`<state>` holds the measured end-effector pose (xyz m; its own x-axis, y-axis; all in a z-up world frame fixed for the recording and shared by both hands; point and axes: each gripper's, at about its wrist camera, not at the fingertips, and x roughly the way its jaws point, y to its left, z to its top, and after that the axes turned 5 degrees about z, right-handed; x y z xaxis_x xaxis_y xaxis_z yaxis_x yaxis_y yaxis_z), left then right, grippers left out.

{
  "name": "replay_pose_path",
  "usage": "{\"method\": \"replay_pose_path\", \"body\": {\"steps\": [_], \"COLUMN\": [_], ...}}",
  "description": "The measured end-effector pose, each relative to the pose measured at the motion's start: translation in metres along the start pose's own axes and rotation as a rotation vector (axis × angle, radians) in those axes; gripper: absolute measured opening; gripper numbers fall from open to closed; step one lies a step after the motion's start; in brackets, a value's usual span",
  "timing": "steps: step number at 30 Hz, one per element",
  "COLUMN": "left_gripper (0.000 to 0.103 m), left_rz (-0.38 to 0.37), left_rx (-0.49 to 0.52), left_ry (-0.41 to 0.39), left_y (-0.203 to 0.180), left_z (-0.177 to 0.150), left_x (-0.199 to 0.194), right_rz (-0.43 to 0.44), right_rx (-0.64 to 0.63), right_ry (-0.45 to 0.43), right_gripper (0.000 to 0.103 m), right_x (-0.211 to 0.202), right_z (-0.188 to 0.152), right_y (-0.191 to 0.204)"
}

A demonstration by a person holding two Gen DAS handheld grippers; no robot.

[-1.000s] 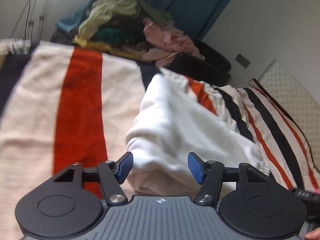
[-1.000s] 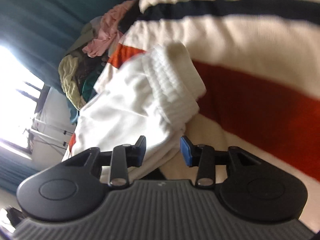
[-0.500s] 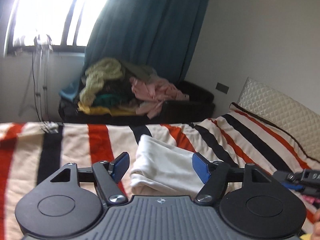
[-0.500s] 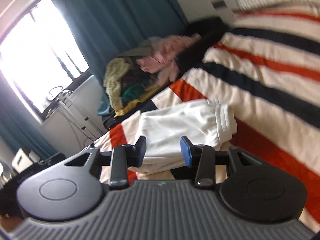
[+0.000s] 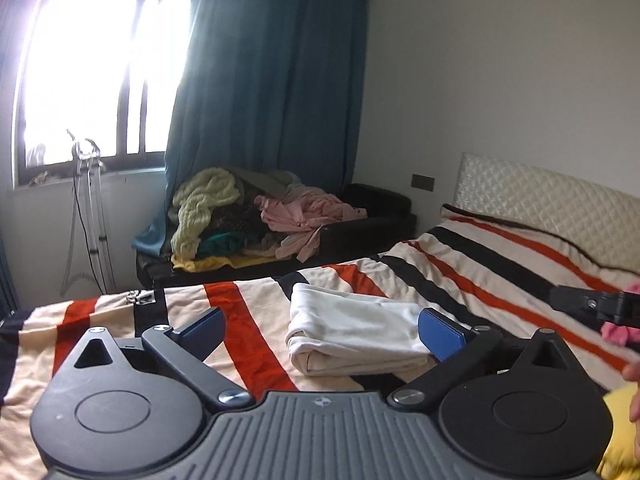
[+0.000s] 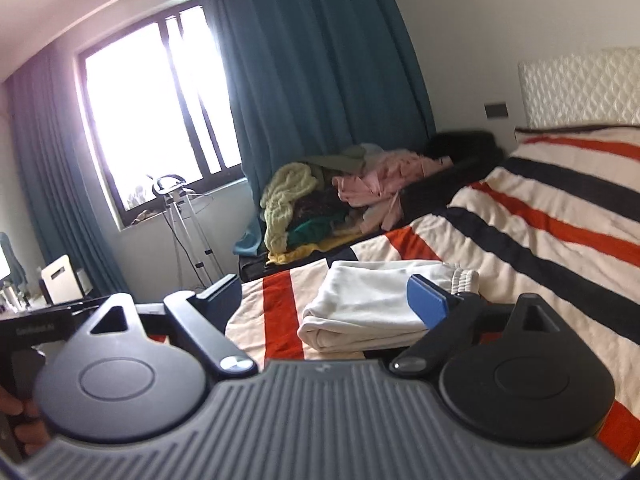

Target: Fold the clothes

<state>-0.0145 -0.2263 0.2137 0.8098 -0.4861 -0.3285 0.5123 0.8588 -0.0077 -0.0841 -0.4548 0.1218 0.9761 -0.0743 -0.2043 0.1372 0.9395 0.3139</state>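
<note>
Both claws up off the bed, neither holding anything. Left claw [image 5: 320, 326]: jaws opening, spread wide, blue pads well apart, nothing pressed between them. Right claw [image 6: 326, 294]: same, jaws opening to wide, empty.

Task item: folded white knit garment with a ribbed waistband [image 5: 356, 330], lying flat on the striped cream, red and black bedspread [image 5: 480, 276]. From the left claw it sits ahead and below, closer to the right-hand pad. From the right claw [image 6: 372, 304] it lies ahead and below too, the ribbed band just past the right-hand pad. It looks like a compact layered rectangle, edges fairly square, clear of both claws.

Step judgement: this piece reads as finished and released; the hands are between items.

Further ahead of both claws, beyond the bed edge: a heap of unfolded clothes, pale yellow knit, pink and green fabric [image 5: 248, 220], on a low black couch [image 5: 376, 216] under the teal curtain [image 5: 276, 80]. A pink scrap [image 5: 620, 330] and something yellow [image 5: 620, 432] show at the far right of the left claw's view, partly cut off, can't tell what they are.

Next move, likely: fetch the next garment, either from the heap or the pink one nearby, spread it flat on free bedspread beside the white stack without disturbing it. Needs both claws on separate corners.
</note>
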Motion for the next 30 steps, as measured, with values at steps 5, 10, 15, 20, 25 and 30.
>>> {"method": "replay_pose_path", "body": {"steps": [5,10,15,20,25,30], "left_gripper": [0.103,0.103,0.103,0.103,0.103,0.103], "left_rz": [-0.021,-0.022,0.009,0.022,0.049,0.046], "left_rx": [-0.014,-0.054,-0.031,-0.045,-0.028,-0.033], "left_ry": [-0.025,-0.027,-0.068,-0.071,-0.057,-0.024], "left_y": [-0.005,-0.006,-0.012,-0.012,-0.008,0.000], "left_z": [-0.031,-0.057,-0.072,-0.086,-0.100,-0.112], "left_x": [-0.023,-0.033,-0.037,-0.026,-0.005,0.018], "right_rz": [0.002,-0.032,-0.084,-0.124,-0.131,-0.153], "right_rx": [-0.050,-0.047,-0.023,-0.026,-0.035,-0.040], "right_ry": [-0.022,-0.047,-0.076,-0.072,-0.043,-0.037], "right_gripper": [0.091,0.091,0.091,0.091,0.091,0.091], "right_x": [-0.014,-0.021,-0.022,-0.013,0.005,0.025], "right_z": [-0.029,-0.056,-0.077,-0.094,-0.114,-0.129], "right_y": [0.018,0.025,0.021,0.018,0.019,0.019]}}
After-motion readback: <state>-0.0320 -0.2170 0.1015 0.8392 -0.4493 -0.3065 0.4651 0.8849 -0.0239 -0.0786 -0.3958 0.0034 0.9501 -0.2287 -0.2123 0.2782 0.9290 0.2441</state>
